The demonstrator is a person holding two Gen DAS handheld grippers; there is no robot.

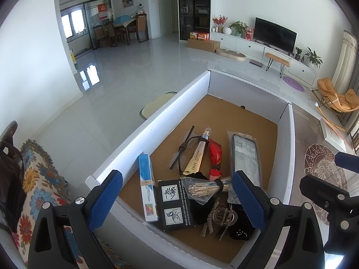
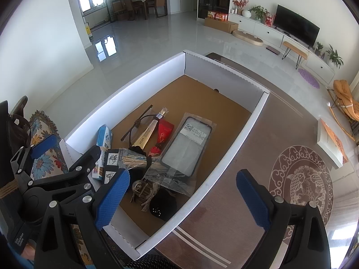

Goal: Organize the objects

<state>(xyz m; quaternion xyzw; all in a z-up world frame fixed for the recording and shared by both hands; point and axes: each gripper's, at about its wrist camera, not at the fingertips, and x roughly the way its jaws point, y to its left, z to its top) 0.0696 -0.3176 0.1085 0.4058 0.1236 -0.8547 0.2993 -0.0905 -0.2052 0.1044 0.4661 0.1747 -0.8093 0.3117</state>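
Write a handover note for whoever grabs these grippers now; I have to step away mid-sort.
Left gripper: open, empty, over the near end of the box.
Right gripper: open, empty, astride the box's right wall, one finger inside, one over the table.
In the box: blue carton, black card, stick bundle, glasses, tube, red pouch, phone case, buckle, black pouch.
Done: all of these are boxed, in a loose heap.
Left: cannot tell; perhaps tidy the heap.
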